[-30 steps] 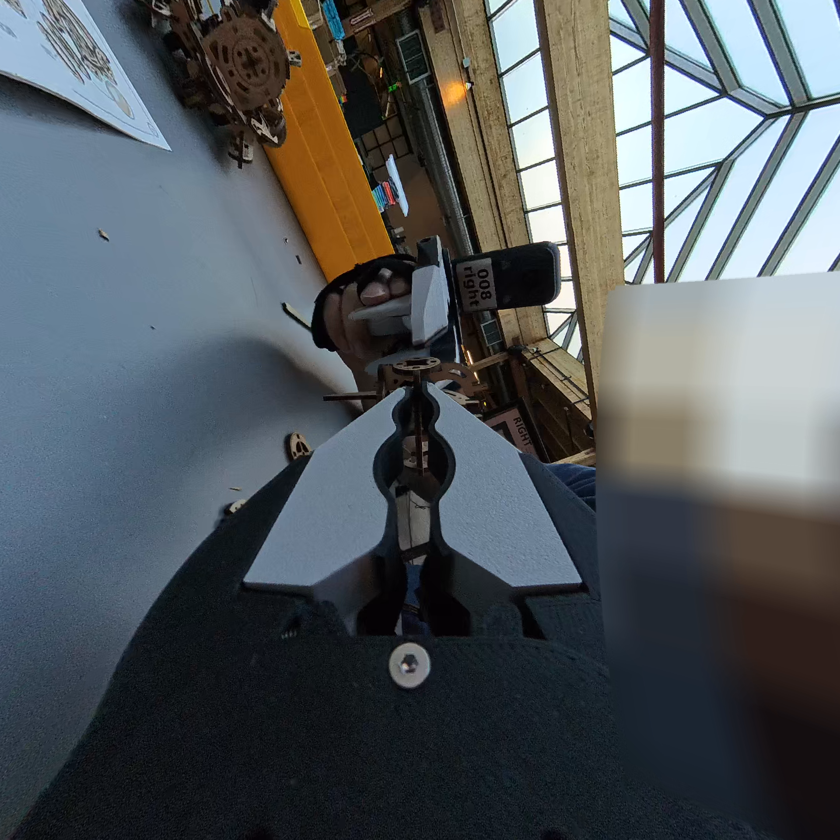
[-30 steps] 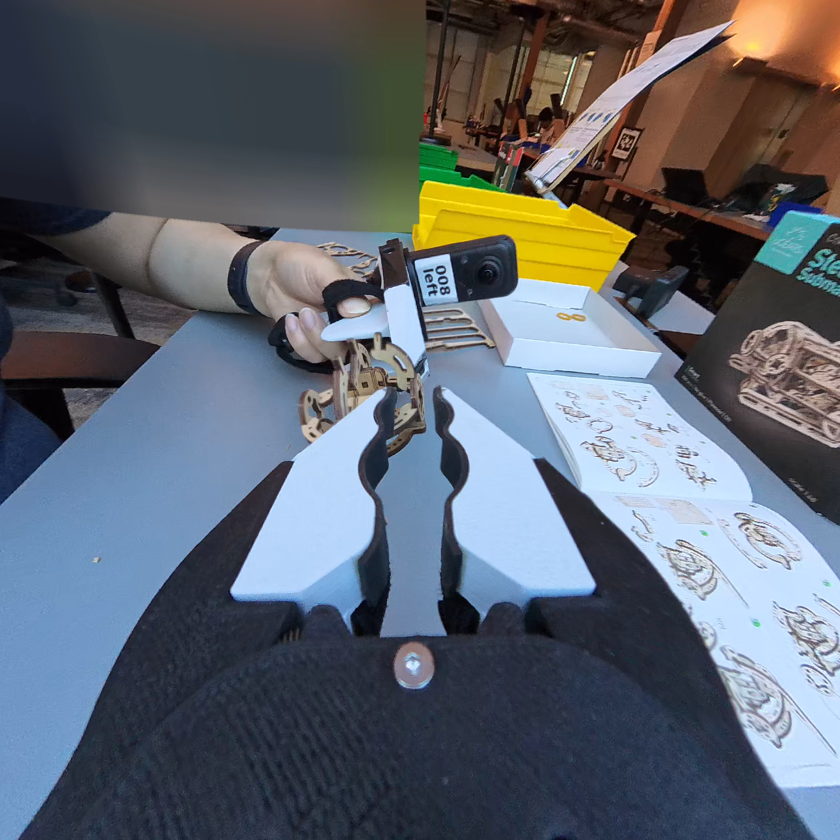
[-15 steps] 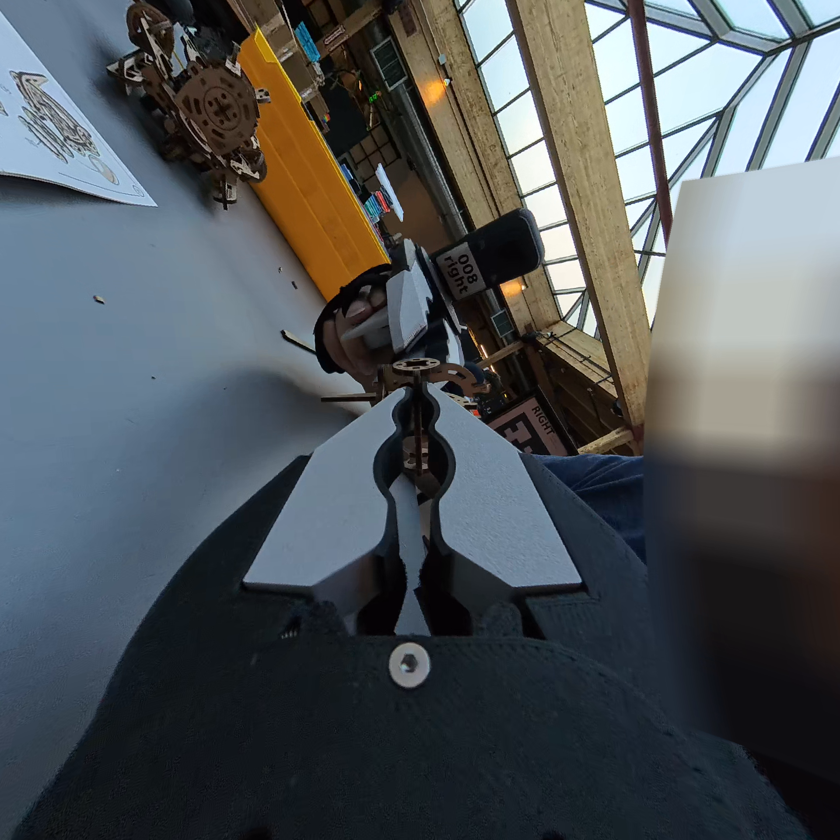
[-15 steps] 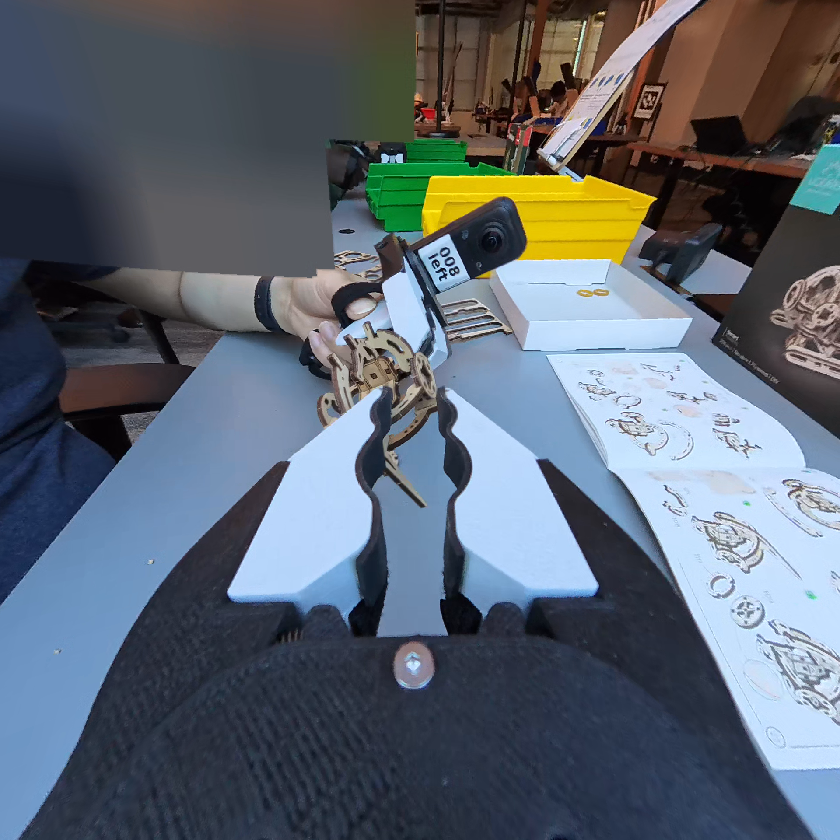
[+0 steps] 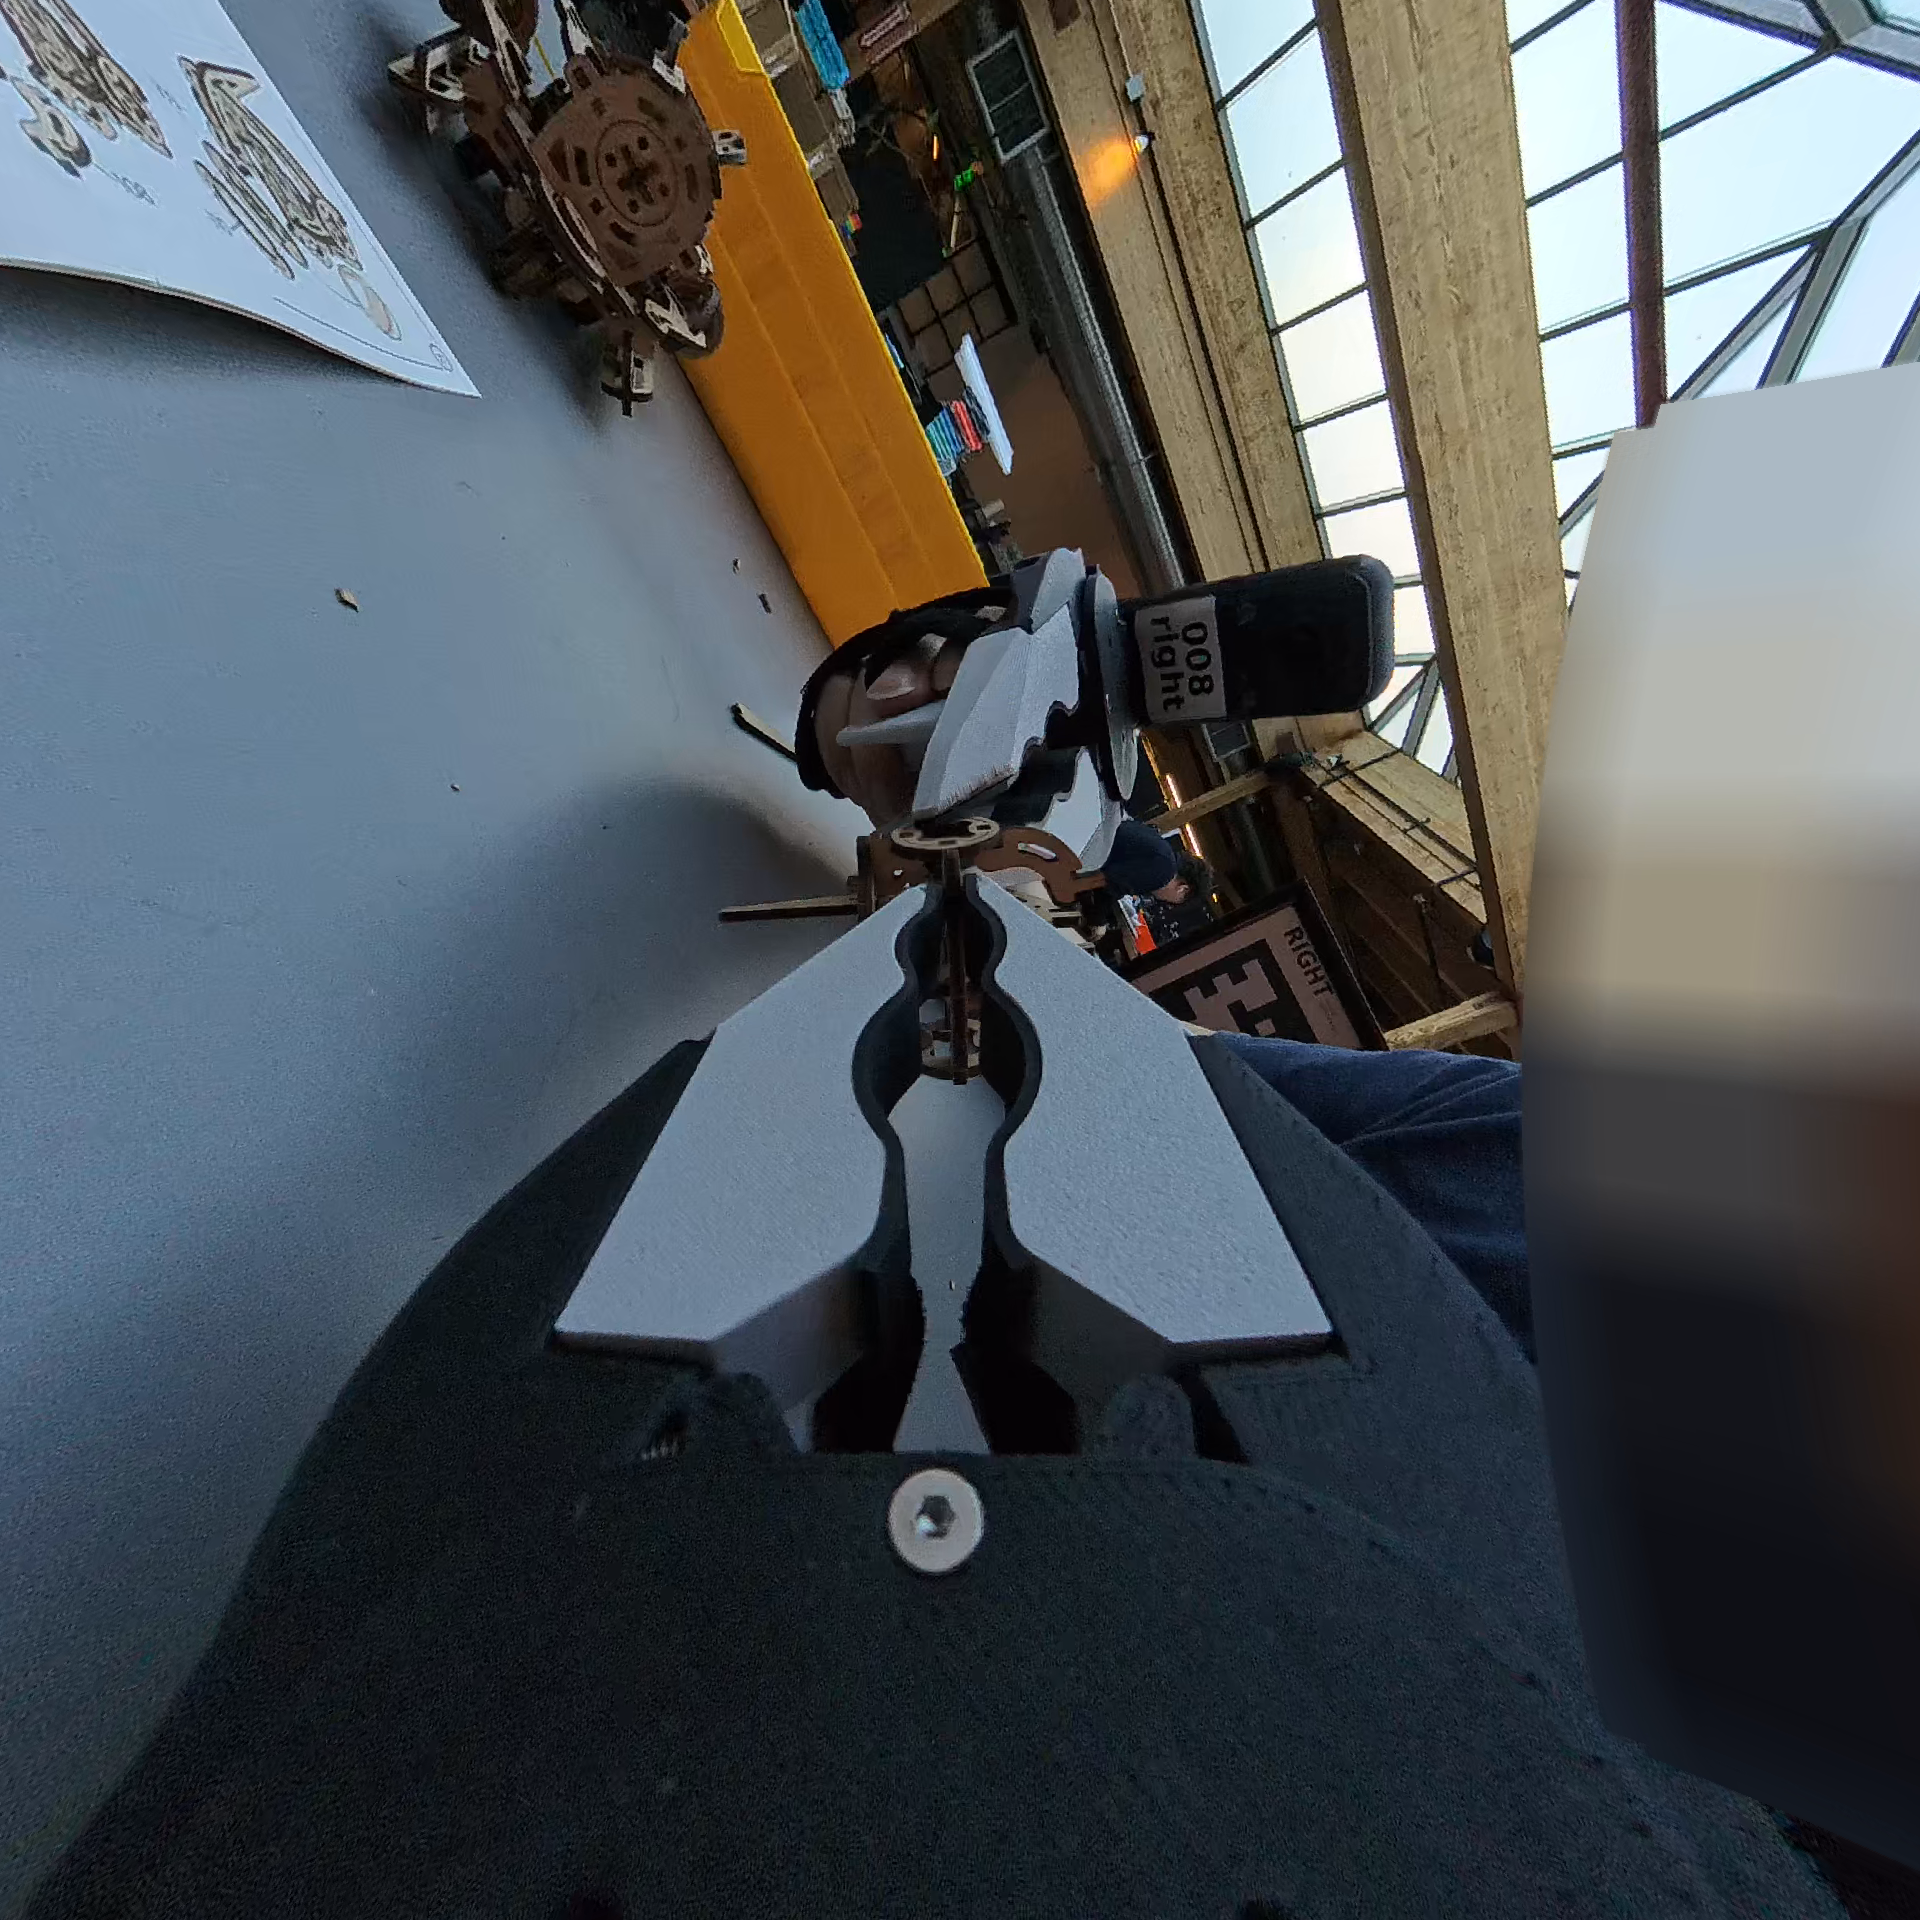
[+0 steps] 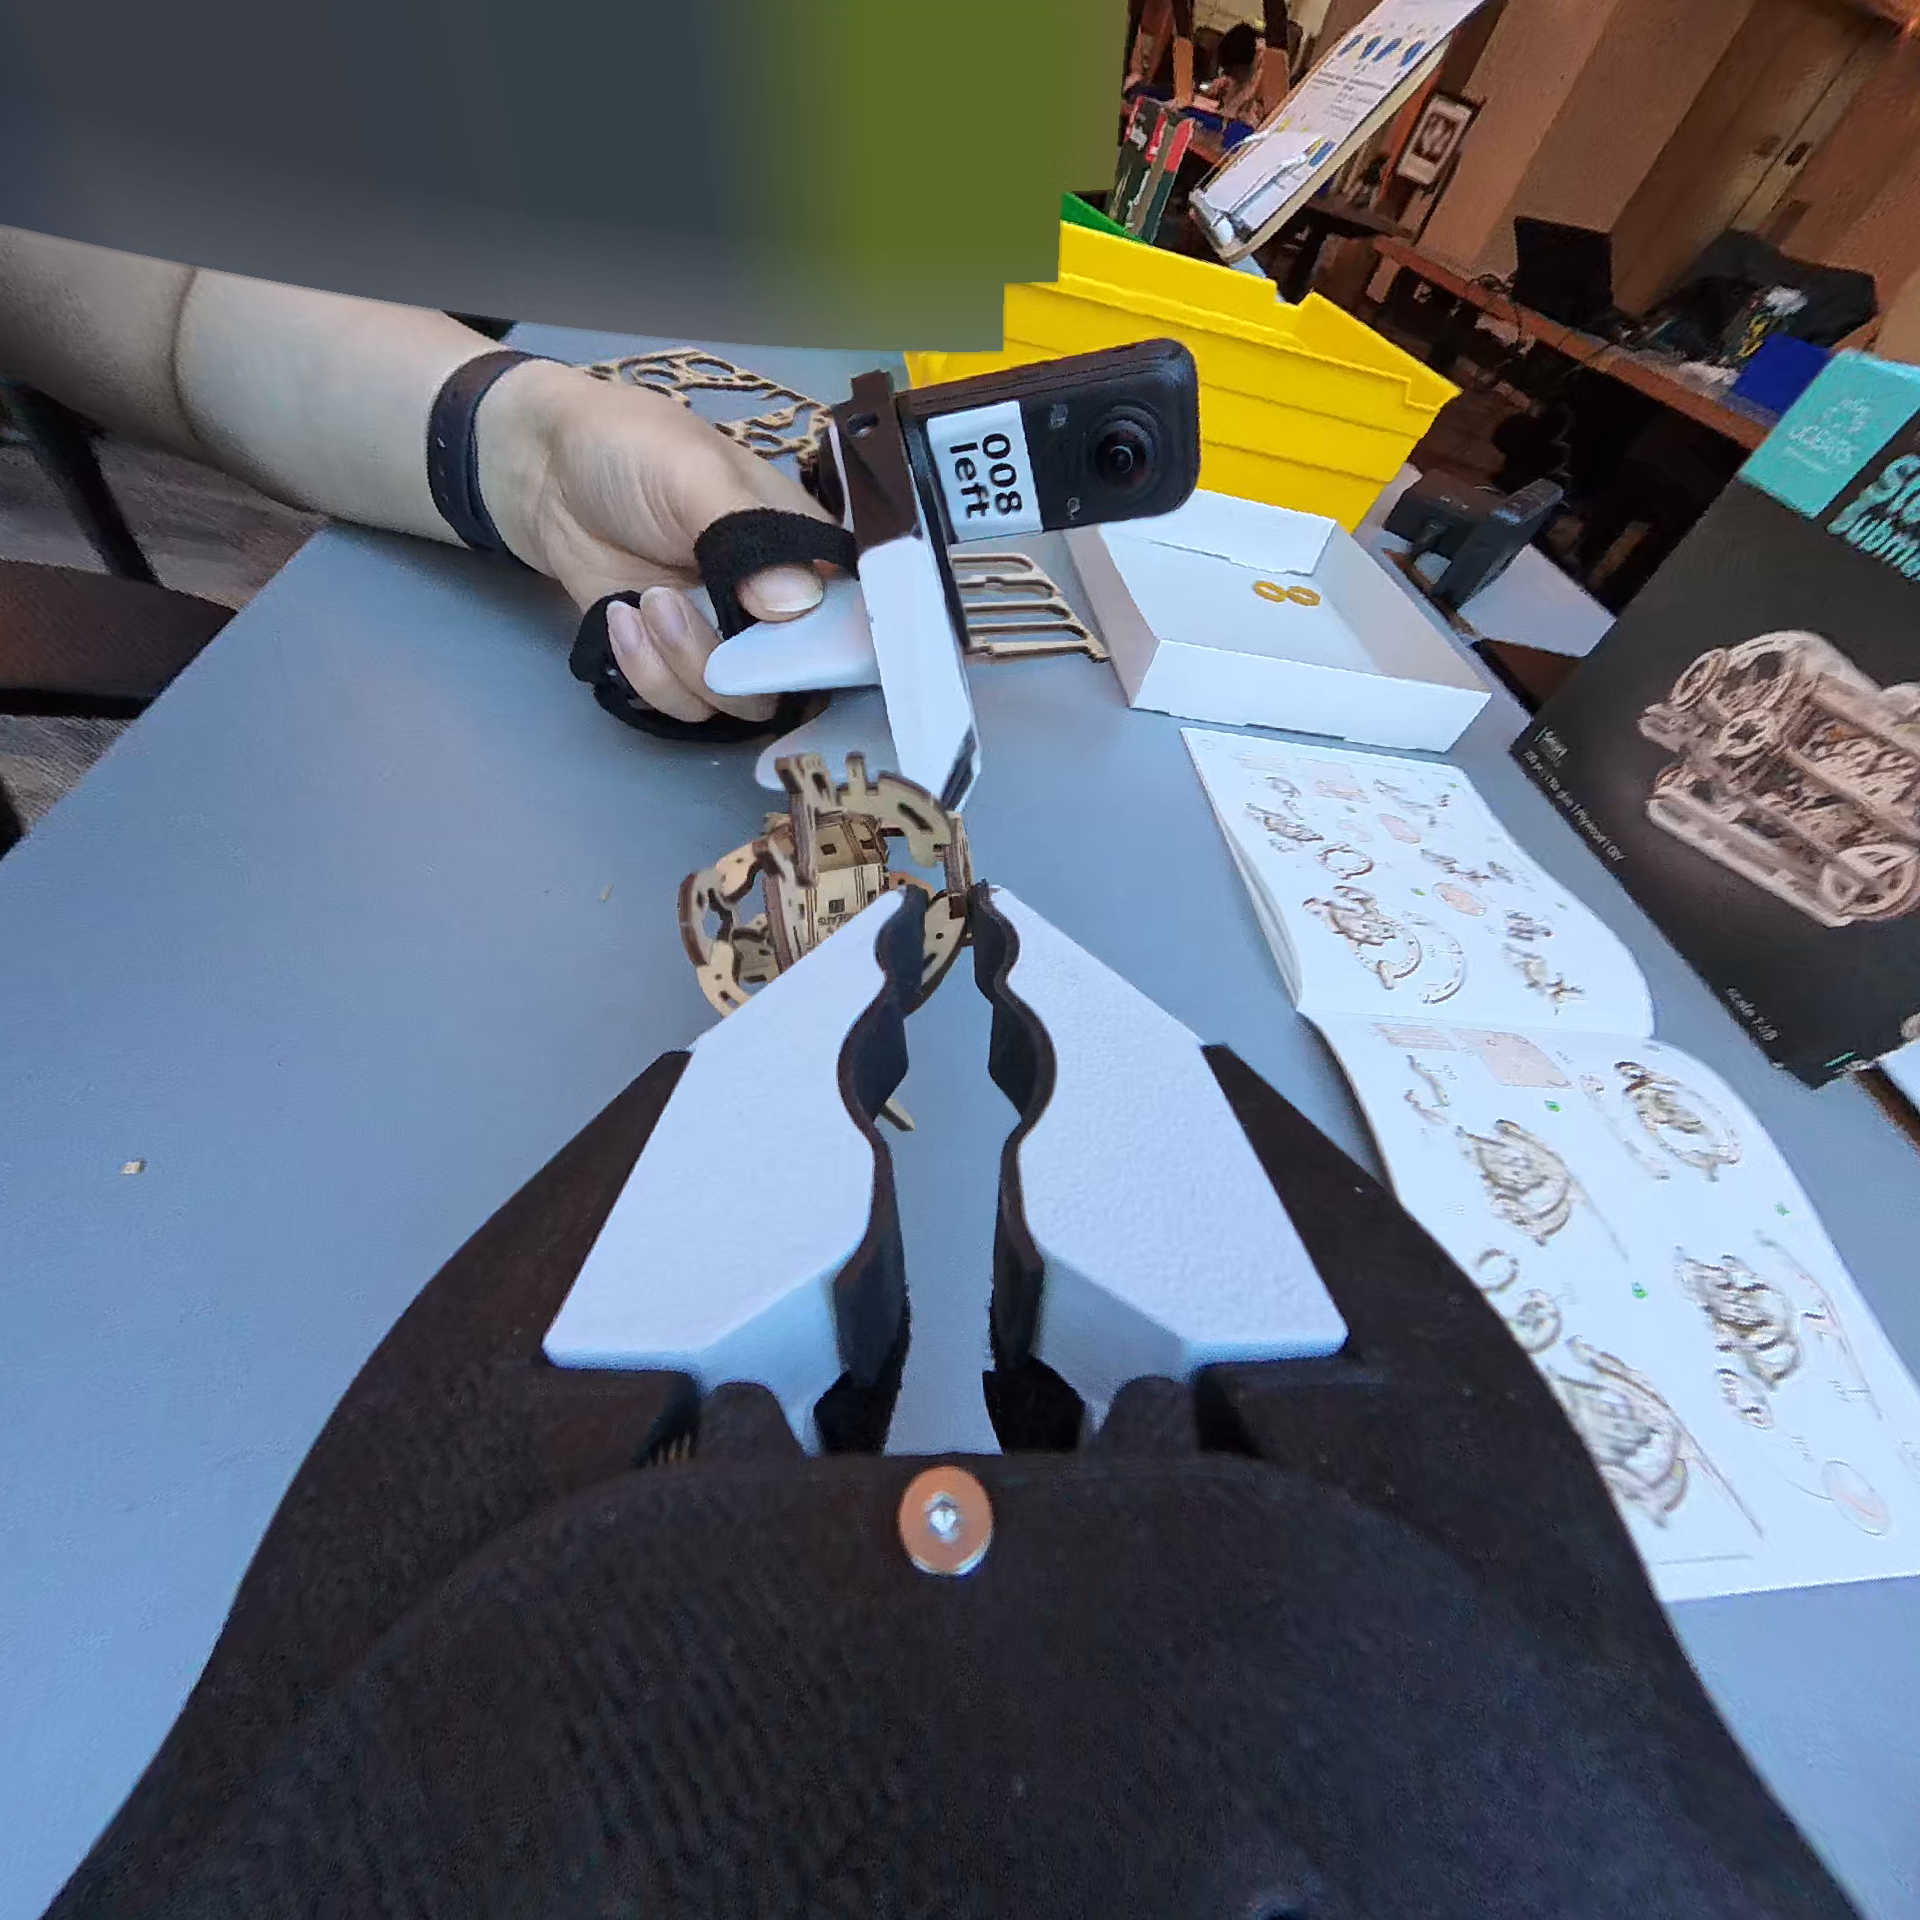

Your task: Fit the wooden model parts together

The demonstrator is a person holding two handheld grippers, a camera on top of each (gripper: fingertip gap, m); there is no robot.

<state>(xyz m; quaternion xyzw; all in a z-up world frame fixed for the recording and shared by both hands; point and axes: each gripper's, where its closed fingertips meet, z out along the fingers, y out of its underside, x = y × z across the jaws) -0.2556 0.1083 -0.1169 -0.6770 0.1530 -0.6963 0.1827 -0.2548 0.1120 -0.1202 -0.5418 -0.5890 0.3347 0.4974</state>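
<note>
A small wooden sub-assembly of rings and slotted plates (image 6: 821, 894) hangs above the grey table (image 6: 364, 883). My left gripper (image 5: 951, 896) is shut on a thin wooden plate of it (image 5: 951, 997), with a small wooden disc (image 5: 940, 834) just past the fingertips. In the right wrist view the left gripper (image 6: 951, 779) reaches down onto the assembly from above. My right gripper (image 6: 943, 902) has its jaws nearly together, pinching a curved ring edge (image 6: 940, 961) on the assembly's right side. In the left wrist view the right gripper (image 5: 966, 800) sits right behind the disc.
An open instruction booklet (image 6: 1455, 935) lies to the right, with a black kit box (image 6: 1766, 727) beyond it. A white tray (image 6: 1299, 644), yellow bins (image 6: 1247, 343) and cut-out wooden sheets (image 6: 1018, 613) stand at the back. A larger wooden model (image 5: 623, 187) sits by the booklet (image 5: 208, 187). My left and right fingertips are right by each other.
My right gripper's jaws have narrowed from clearly open to pinching the assembly's ring edge. The left gripper has turned more upright above the assembly, which has shifted slightly lower and left.
</note>
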